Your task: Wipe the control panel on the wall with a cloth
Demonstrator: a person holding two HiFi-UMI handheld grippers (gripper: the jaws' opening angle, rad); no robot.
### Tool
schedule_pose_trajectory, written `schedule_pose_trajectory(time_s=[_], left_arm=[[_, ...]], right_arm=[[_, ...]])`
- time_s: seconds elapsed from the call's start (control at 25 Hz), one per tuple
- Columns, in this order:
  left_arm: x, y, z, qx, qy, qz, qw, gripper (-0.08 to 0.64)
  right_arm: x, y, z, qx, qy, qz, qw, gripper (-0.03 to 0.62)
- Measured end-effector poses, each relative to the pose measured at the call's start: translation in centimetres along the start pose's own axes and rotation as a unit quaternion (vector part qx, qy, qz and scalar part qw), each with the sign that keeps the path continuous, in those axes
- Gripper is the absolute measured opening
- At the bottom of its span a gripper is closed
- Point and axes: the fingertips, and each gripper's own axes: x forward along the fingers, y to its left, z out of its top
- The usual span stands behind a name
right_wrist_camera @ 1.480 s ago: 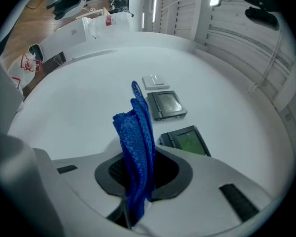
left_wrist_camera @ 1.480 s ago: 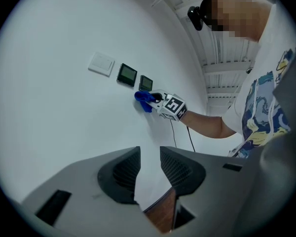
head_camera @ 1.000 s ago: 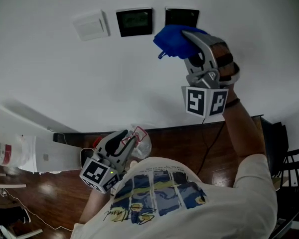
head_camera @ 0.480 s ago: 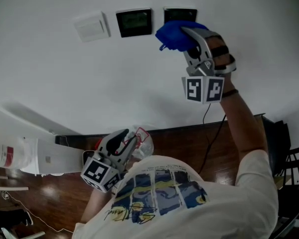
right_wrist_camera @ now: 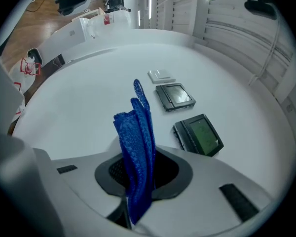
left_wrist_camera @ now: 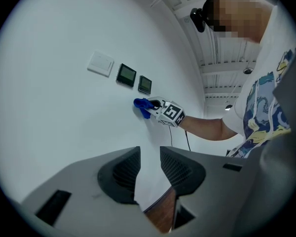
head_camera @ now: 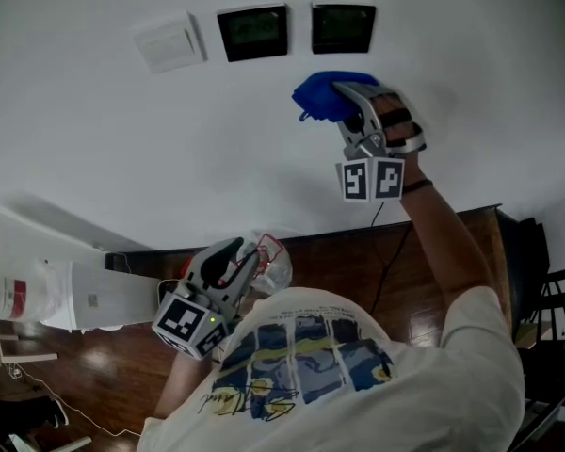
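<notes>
Two dark control panels (head_camera: pixel 252 33) (head_camera: pixel 343 28) hang side by side on the white wall, beside a white switch plate (head_camera: pixel 170 42). My right gripper (head_camera: pixel 344 97) is shut on a blue cloth (head_camera: pixel 320 95) and holds it against the wall just below the right panel. In the right gripper view the cloth (right_wrist_camera: pixel 138 147) stands up between the jaws, with both panels (right_wrist_camera: pixel 175 96) (right_wrist_camera: pixel 199 135) uncovered beyond it. My left gripper (head_camera: pixel 237 255) hangs low near the person's chest, its jaws a narrow gap apart with nothing between them. The left gripper view shows the cloth (left_wrist_camera: pixel 141 106) far off.
A dark skirting strip (head_camera: pixel 358 238) runs along the wall's foot above a wooden floor. A crumpled plastic bag (head_camera: pixel 271 266) lies behind the left gripper. A white unit (head_camera: pixel 66 295) stands at the left, a black cable (head_camera: pixel 381 252) drops from the wall, and dark chairs (head_camera: pixel 546 299) are at the right.
My right gripper has slid down the wall with the cloth, off the right panel, which now shows in full. The left gripper has barely moved.
</notes>
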Motion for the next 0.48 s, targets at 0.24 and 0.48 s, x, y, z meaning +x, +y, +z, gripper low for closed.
schedule_pose_trajectory(time_s=[0.24,0.48], left_arm=[[-0.6,1.0,0.0,-0.01,-0.008,-0.002,0.9999,0.112],[-1.8,2.5,-0.2,-0.008,-0.011,-0.007,0.9999,0.11]], right_arm=[[-1.8,-4.7,4.9,0.0,-0.026,-0.039,0.999,0.084],[-0.6,-9.6,11.8,-0.01,-0.07,-0.069,0.995,0.084]])
